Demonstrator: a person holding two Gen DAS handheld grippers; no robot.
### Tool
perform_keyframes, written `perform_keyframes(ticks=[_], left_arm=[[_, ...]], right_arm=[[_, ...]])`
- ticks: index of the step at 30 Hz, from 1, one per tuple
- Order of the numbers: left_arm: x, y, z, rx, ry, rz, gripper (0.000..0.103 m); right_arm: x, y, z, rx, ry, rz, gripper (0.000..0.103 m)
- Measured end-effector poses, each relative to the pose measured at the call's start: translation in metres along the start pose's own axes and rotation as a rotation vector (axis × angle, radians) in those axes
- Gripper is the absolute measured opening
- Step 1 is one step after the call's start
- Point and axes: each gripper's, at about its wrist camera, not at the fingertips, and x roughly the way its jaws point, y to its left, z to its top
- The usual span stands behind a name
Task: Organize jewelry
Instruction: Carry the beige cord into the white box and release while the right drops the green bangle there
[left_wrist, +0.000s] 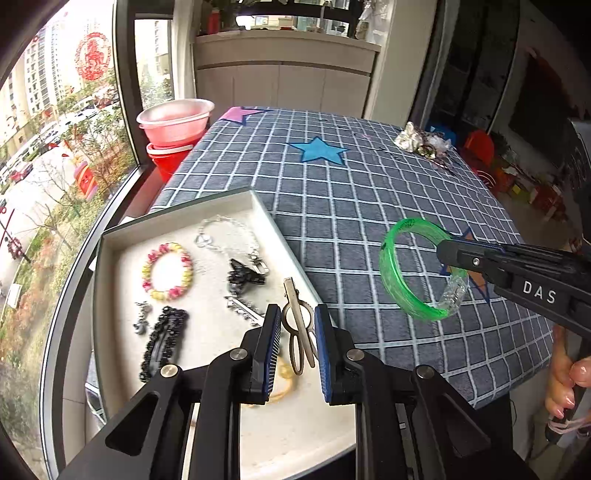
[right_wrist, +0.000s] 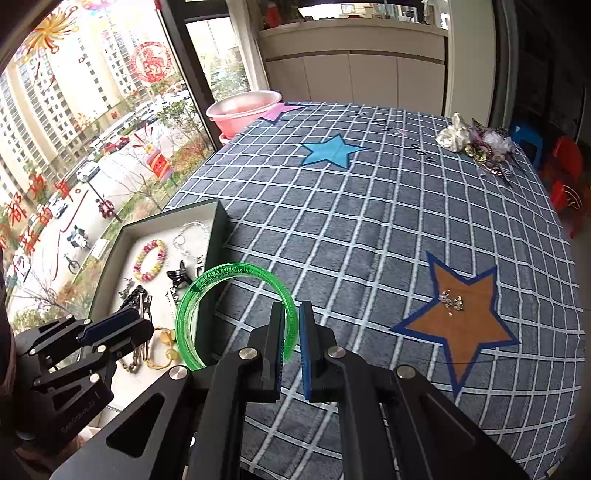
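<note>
A shallow white-lined box (left_wrist: 110, 236) (right_wrist: 218, 229) at the table's left edge holds a pink-yellow bead bracelet (left_wrist: 167, 271) (right_wrist: 150, 260), a silver chain (left_wrist: 225, 236), black clips (left_wrist: 162, 341) and a yellow ring (right_wrist: 162, 350). My left gripper (left_wrist: 297, 325) is open over the box; a metal hair clip (left_wrist: 299, 325) lies between its fingers. My right gripper (right_wrist: 291, 321) (left_wrist: 448, 258) is shut on a green bangle (right_wrist: 207, 295) (left_wrist: 391, 269), held above the cloth beside the box. A small silver piece (right_wrist: 451, 298) lies on the orange star.
A checked blue cloth (left_wrist: 332, 221) (right_wrist: 369, 229) with star patches covers the table. A pile of hair ties and ornaments (left_wrist: 421, 142) (right_wrist: 476, 142) sits at the far right corner. Pink basins (left_wrist: 173, 118) (right_wrist: 242, 109) stand by the window beyond the table.
</note>
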Motion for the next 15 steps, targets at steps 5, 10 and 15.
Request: perform_keyframes(ticks=[5,10,15], left_arm=[[0.003,0.045,0.002,-0.051,-0.002,0.066,0.026],[0.013,0.083,0.011,-0.107,0.004,0.101,0.026],[0.030,0.104,0.023,-0.127,0.019,0.121,0.026]], right_arm=[[0.018,0.037,0.008,-0.057,0.023,0.029,0.008],[0.038,0.067,0.018,-0.105,0.044,0.042,0.008],[0.061,0.095,0.035,-0.151,0.063,0.043,0.008]])
